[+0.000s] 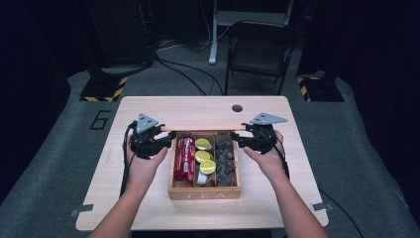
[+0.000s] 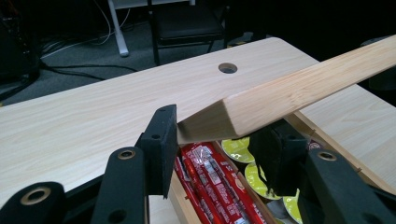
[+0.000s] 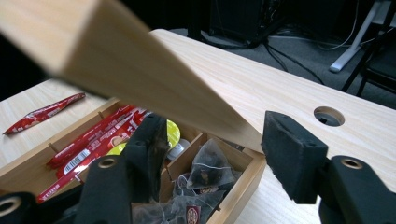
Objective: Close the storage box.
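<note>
Nearest the person, at six o'clock on the table, sits a wooden tea box holding red sachets, green pods and dark tea bags. Beyond it, its hinged lid stands raised, long axis running nine to three o'clock. At the nine o'clock end, the left gripper has jaws spread around the lid's corner, one pad touching. At three o'clock, the right gripper straddles the other end, jaws spread, not pinching. Both hands sit equally near. A stray sachet lies apart on the table.
</note>
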Demonstrator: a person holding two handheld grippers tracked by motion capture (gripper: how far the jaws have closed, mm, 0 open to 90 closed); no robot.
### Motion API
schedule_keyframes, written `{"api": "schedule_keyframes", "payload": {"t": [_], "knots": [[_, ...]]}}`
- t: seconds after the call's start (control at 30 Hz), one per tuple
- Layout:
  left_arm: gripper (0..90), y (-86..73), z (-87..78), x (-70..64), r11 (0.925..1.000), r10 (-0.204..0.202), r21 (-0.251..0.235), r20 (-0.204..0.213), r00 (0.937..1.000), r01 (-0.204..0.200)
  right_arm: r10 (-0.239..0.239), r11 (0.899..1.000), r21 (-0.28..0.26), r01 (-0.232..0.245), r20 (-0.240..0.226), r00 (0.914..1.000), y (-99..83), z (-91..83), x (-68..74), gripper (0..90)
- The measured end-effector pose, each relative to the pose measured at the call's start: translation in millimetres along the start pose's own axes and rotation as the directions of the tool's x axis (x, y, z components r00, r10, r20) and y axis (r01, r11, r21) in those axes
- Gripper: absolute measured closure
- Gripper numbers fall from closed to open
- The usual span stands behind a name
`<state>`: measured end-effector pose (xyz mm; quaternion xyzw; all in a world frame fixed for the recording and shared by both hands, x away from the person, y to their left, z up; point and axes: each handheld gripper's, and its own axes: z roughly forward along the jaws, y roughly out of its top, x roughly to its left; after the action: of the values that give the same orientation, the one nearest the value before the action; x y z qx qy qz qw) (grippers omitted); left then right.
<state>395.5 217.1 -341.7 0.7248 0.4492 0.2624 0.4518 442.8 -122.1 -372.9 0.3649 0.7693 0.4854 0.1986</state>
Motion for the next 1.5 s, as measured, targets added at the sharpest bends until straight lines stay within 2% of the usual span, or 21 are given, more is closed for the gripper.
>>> {"api": "schedule_keyframes", "payload": {"t": [0.13,0.3,0.43,0.47,0.5,0.6,0.77,0.9,0.97,1.1,1.2,1.3,1.43,1.5], "knots": [[52.1,1.1,0.7,0.3,0.9999,-0.017,-0.001,-0.002,0.9999,0.017,-0.005,1.0,-0.025,0.005,0.022,0.9997,0.1,-1.3,5.2,35.6],[52.1,0.5,0.2,2.6,0.9998,-0.021,-0.005,0.014,0.9997,0.021,0.0,1.0,-0.015,0.0,0.001,1.0,2.7,-3.6,11.8,32.9],[52.4,-0.5,-1.0,4.3,0.9998,-0.019,0.003,0.031,0.9993,0.019,-0.014,1.0,-0.009,0.014,0.034,0.9993,6.1,-9.0,15.9,40.9],[52.3,-1.2,-1.4,4.6,0.9998,-0.021,0.001,0.035,0.9992,0.021,-0.028,0.999,-0.017,0.029,0.047,0.9985,6.6,-10.6,17.4,43.2],[52.3,-1.9,-1.6,4.5,0.9998,-0.02,0.0,0.037,0.9991,0.02,-0.064,0.998,-0.025,0.065,0.063,0.996,7.1,-12.3,19.6,44.1],[52.4,-4.1,-2.7,3.9,1.0,-0.008,-0.001,0.037,0.9993,0.009,-0.09,0.995,-0.032,0.093,0.083,0.9924,7.9,-15.3,24.5,45.7],[52.9,-9.0,-3.0,5.1,0.9995,-0.005,-0.03,0.05,0.9987,0.007,-0.077,0.994,-0.072,0.084,0.088,0.9931,6.0,-26.0,25.2,56.3],[53.6,-9.7,-3.5,6.6,0.9996,0.008,-0.029,0.059,0.9982,-0.006,-0.09,0.994,-0.061,0.096,0.09,0.9918,7.0,-29.2,26.6,57.5],[54.7,-10.2,-4.2,7.5,0.9995,0.021,-0.025,0.062,0.9979,-0.019,-0.081,0.995,-0.053,0.087,0.1,0.9916,7.5,-29.2,28.7,57.7],[55.1,-12.8,-5.1,7.3,0.9993,0.028,-0.029,0.067,0.9974,-0.026,-0.093,0.994,-0.045,0.099,0.117,0.9887,6.3,-29.7,32.0,58.3],[55.0,-16.8,-6.6,5.8,0.9988,0.04,-0.03,0.068,0.9969,-0.038,-0.121,0.992,-0.03,0.125,0.116,0.9859,4.0,-31.7,33.2,58.3],[55.1,-21.5,-8.3,2.4,0.9979,0.06,-0.027,0.057,0.9966,-0.058,-0.112,0.993,-0.022,0.115,0.105,0.9881,0.1,-34.1,34.9,58.0],[54.9,-31.6,-11.2,-1.4,0.9971,0.073,-0.027,0.056,0.9958,-0.072,-0.123,0.991,-0.04,0.127,0.09,0.9883,-10.3,-36.5,36.7,57.5],[54.8,-37.4,-12.0,-3.0,0.9969,0.072,-0.034,0.058,0.9957,-0.071,-0.127,0.99,-0.044,0.131,0.068,0.9895,-16.3,-38.1,36.4,56.9]]}}
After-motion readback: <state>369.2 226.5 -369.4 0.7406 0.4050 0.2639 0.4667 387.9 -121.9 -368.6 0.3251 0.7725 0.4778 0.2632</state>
